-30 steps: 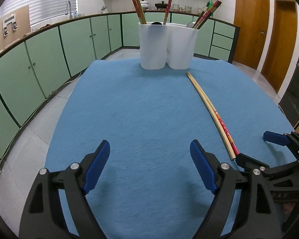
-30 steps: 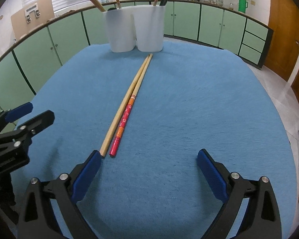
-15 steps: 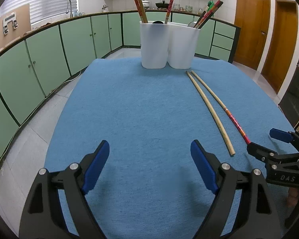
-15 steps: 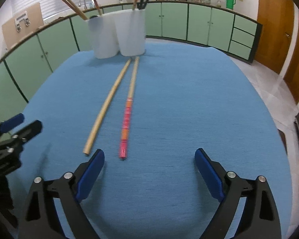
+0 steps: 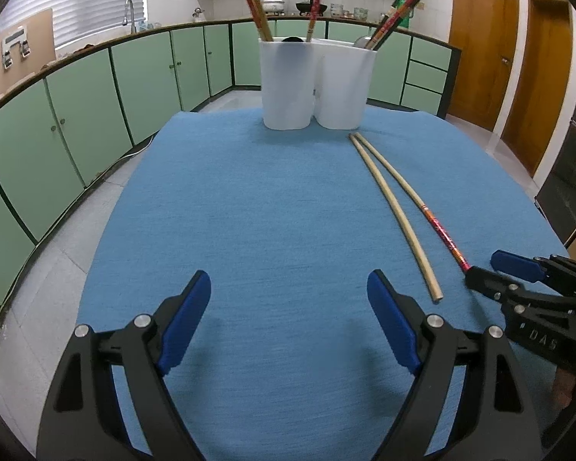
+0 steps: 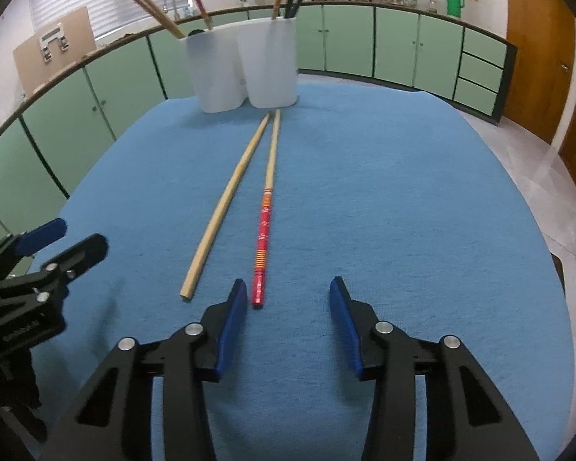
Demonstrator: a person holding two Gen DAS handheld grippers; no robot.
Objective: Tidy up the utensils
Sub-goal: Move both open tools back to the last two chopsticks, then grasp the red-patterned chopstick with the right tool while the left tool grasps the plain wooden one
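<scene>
Right gripper (image 6: 288, 299) half closed, jaws just been narrowing, nothing pinched yet: butt of red-patterned chopstick (image 6: 263, 238) lies just inside left pad, roughly 10 o'clock of the gap, pads not pressing on it. Plain bamboo chopstick (image 6: 226, 199) just beyond, at 10 o'clock outside the left finger, running up toward 12 o'clock; tips of both nearly meet in front of the white twin-cup utensil holder (image 6: 249, 73) at 12 o'clock on the blue tablecloth (image 6: 403, 211). More chopsticks already upright in the holder.

Left gripper (image 5: 288, 307) wide open and empty, hovering over bare cloth; in its view the loose pair sits at 2 o'clock, holder at 12.

Risks, as judgement:
- Red stick off-centre in the gap, so closing could nudge it sideways rather than clamp it, or roll it against the bamboo one.
- Grip at the very butt end leaves a long lever; likely droop or swing on lifting, tip may catch holder rim.
- Left finger close to bamboo stick; may drag it along.
- Thin round shaft on soft cloth could slip under the pads.
</scene>
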